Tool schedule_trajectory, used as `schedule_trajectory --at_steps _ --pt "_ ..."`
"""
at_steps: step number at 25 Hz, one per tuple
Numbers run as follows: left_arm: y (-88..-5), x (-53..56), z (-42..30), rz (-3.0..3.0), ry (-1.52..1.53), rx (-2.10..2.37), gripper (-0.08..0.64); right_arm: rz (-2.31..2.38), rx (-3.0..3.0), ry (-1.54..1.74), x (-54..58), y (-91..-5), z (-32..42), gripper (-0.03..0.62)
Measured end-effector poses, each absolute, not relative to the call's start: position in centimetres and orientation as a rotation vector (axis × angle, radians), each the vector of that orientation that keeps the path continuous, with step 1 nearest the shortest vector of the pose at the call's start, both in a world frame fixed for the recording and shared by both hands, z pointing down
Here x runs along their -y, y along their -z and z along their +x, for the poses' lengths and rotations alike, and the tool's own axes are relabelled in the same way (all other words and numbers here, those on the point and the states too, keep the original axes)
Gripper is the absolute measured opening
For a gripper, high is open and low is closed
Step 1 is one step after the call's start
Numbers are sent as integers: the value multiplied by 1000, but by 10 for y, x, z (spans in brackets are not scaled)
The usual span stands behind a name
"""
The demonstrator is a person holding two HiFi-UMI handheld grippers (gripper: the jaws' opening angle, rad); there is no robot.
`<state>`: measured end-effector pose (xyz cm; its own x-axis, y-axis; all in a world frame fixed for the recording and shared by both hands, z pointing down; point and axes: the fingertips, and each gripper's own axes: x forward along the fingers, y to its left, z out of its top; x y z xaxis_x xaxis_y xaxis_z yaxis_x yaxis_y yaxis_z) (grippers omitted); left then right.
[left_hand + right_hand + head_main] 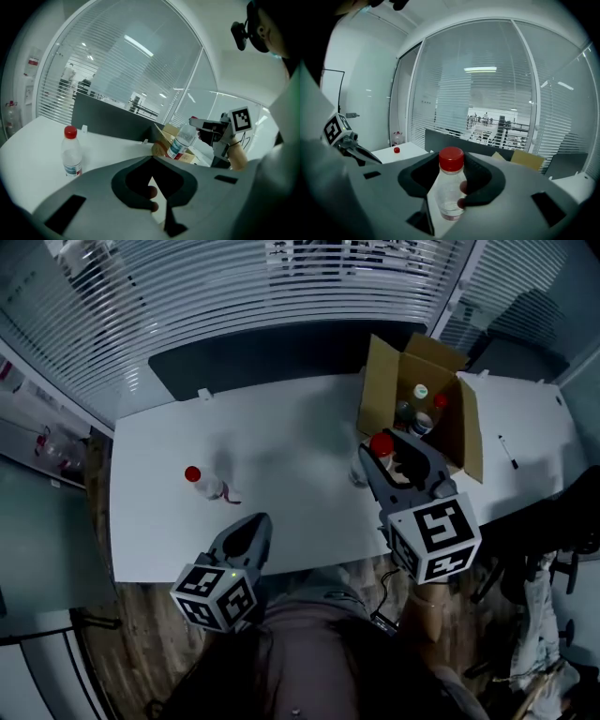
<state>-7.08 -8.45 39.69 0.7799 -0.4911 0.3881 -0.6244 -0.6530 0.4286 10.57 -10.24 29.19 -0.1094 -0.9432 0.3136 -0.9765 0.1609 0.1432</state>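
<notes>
The right gripper view alone shows the grip plainly: the right gripper [449, 199] has its jaws clenched on the held bottle [450, 180], one on each side just under the red cap. The left gripper view gives that bottle from the side instead, tilted and hanging in front of the box [165, 132]. No view tells whether its base touches the table [309, 493]. Only the left gripper view shows how the left gripper [157, 197] stands: its jaws are drawn together on nothing, with a thin wedge of white table between them. The same view shows the loose bottle [71, 152] upright, which the head view, looking steeply down, does not make clear. The head view alone looks into the box, where several bottle tops show. It also places the left gripper at the table's near edge, well apart from the loose bottle on the table's left part. The box stands just beyond the right gripper, flaps open, on the table's right part. A pen [507, 453] lies to the right of the box. A dark panel [281, 352] runs along the far edge, with blinds [281, 287] behind it. Counted: two grippers, one box, one pen, two bottles outside the box and at least three tops inside it.
</notes>
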Motion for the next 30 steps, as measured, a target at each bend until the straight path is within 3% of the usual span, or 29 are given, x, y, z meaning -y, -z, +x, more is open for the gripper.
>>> schedule_trajectory --at_steps 30 --pt "-400 83 -184 2223 -200 1207 8 1410 2361 -163 170 -335 -32 158"
